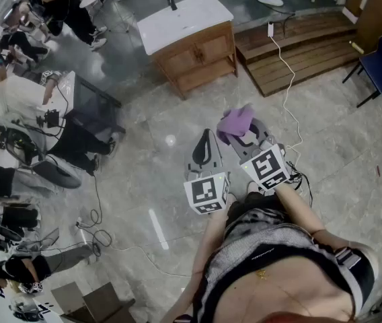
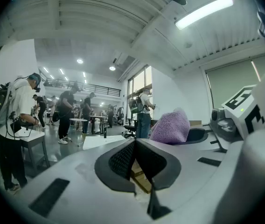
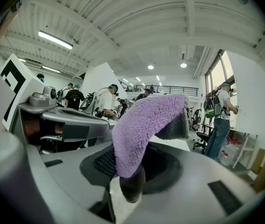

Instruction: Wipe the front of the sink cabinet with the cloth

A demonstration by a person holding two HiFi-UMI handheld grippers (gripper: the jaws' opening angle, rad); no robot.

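Clamping the cloth (image 3: 146,125), right gripper (image 3: 130,174) partly covered

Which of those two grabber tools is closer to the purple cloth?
Right. The right gripper is shut on the purple cloth, which stands up between its jaws. The left gripper, shut and empty, is alongside to the left, not touching the cloth.

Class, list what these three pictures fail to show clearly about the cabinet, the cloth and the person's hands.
- Cabinet: in the head view it is too small to tell whether its white top holds a basin or whether its front is dirty.
- Purple cloth: in the right gripper view its pinched end is hidden between the shut jaws of the right gripper.
- Person's hands: in the head view they are hidden under the marker cubes.
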